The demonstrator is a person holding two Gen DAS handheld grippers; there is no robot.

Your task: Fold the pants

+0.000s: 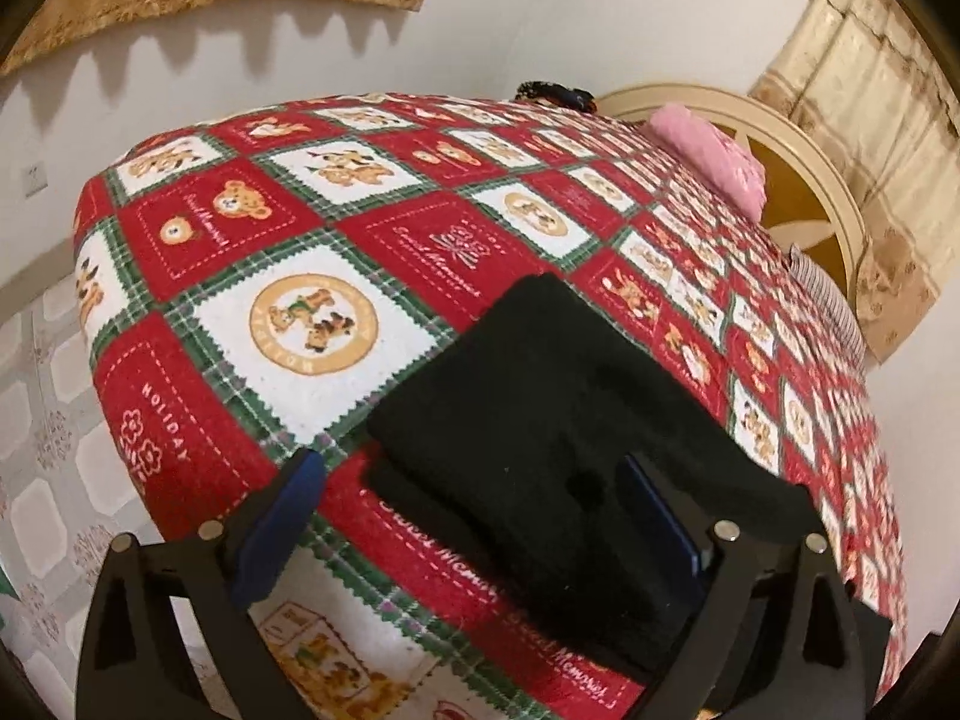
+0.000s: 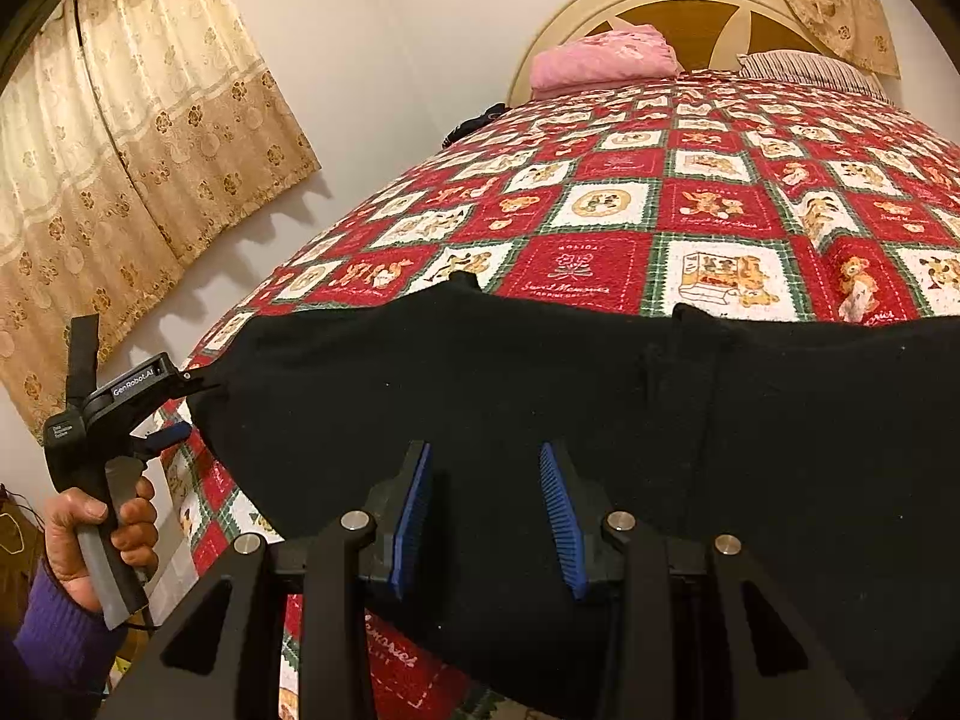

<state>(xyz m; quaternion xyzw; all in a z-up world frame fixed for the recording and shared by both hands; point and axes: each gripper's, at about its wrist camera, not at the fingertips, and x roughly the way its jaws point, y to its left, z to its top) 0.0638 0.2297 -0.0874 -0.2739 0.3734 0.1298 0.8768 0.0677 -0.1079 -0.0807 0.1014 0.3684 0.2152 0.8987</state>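
Lying on a "Sweet Memories" bedspread [image 2: 708, 222], black pants [image 2: 540, 372] face "GenRobot.AI"-marked left gripper [image 2: 186, 405].

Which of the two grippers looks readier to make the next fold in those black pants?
Probably the left gripper: it sits open at the black pants' end edge. The right gripper hovers open over the middle.

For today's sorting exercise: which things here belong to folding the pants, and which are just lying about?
Job:
black pants
left tool
right tool

Lying about:
pink folded cloth
striped pillow
dark item at the bed's far edge
teddy-bear quilt
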